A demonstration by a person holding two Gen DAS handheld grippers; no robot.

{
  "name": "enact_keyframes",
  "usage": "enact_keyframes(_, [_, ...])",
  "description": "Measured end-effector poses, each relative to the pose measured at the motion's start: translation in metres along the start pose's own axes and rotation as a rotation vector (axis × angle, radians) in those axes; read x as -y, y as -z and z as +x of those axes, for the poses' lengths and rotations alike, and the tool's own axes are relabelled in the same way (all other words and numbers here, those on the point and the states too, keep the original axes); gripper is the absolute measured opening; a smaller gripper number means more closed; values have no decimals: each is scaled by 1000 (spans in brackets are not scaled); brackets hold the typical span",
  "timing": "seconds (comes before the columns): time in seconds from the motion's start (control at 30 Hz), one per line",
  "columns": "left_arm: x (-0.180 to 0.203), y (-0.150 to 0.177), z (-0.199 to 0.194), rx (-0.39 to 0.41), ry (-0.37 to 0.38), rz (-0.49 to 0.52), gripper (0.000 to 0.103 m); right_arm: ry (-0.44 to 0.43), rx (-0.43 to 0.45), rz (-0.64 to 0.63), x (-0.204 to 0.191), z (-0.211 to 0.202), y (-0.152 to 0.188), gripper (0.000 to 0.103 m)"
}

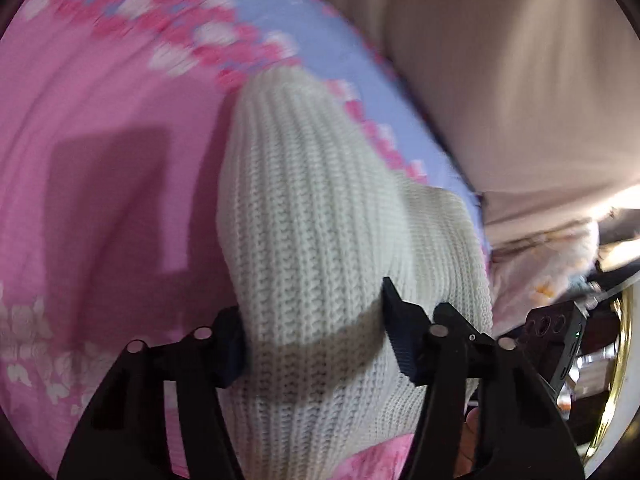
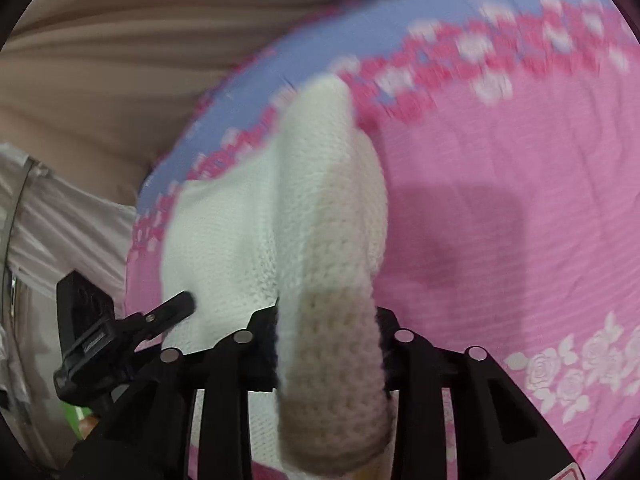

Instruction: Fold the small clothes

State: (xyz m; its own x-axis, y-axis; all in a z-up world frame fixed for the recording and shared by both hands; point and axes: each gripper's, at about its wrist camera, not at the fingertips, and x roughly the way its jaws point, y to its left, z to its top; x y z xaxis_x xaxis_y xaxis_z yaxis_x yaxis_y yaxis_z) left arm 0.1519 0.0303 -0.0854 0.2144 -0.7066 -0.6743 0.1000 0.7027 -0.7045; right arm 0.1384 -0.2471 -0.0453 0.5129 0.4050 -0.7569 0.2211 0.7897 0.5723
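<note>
gripping the white knit garment (image 1: 320,216) from both ends: left gripper (image 1: 316,340) had its two black fingers (image 1: 402,340) spread fairly wide around a thick bunch of the ribbed knit, pads pressed into the fabric on either side, so clamped on it. right gripper (image 2: 328,344) was also closed on the knit garment (image 2: 320,240), a folded band of it running up between the fingers (image 2: 264,340); the fabric hid the pads themselves, but it sat pinched between them.

landmark = pink floral bedsheet (image 1: 100,140). the garment was above the sheet, draped from the grippers and stretching away toward the sheet's blue border (image 1: 304,28). in the right wrist view the far tip of the knit reached the line where the pink part of the bedsheet (image 2: 520,160) met the blue border (image 2: 352,28). whether the far end rested on the sheet or hung clear of it, could not tell, both views had motion blur.

a dark gripper shadow (image 1: 116,208) fell on the sheet just left of the garment in the left view, and another shadow (image 2: 460,240) just right of it in the right view. beige fabric (image 1: 520,80) lay beyond the sheet's blue edge. the left gripper (image 2: 132,320) showed in the right view at the sheet's left edge, touching the knit.
</note>
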Motion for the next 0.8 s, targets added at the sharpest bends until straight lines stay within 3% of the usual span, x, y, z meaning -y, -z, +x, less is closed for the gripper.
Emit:
enact_keyframes(0.07, [21,-7,-2,21,32,57,54,33,80,-52,-18,-28,-2,28])
enact_keyframes(0.13, [36,-12,5,35,14,118,58,79,109,-82,-21,-38,-7,28])
enact_keyframes(0.2, [38,-14,25,15,-96,179,64,135,75,-70,-3,-28,-12,34])
enact_keyframes(0.27, [28,-11,40,-16,-236,184,63,248,-21,-32,31,1,-14,35])
enact_keyframes(0.3, [21,-8,36,-8,-245,165,64,283,-46,-5,48,1,-8,36])
enact_keyframes(0.37, [21,4,11,53,-215,137,63,188,25,72,56,-26,1,35])
enact_keyframes(0.43, [25,23,-19,100,-218,150,65,193,113,22,39,-63,13,36])
enact_keyframes(0.5, [34,40,-31,117,-257,194,65,149,139,-20,23,-86,27,35])
enact_keyframes(0.6, [45,52,-10,100,-361,270,65,164,94,-110,0,-76,43,20])
enact_keyframes(0.7, [26,63,20,25,-494,296,67,373,-24,-178,22,-25,53,0])
enact_keyframes(0.8, [12,66,36,-1,-524,305,70,424,-13,-177,51,-18,54,0])
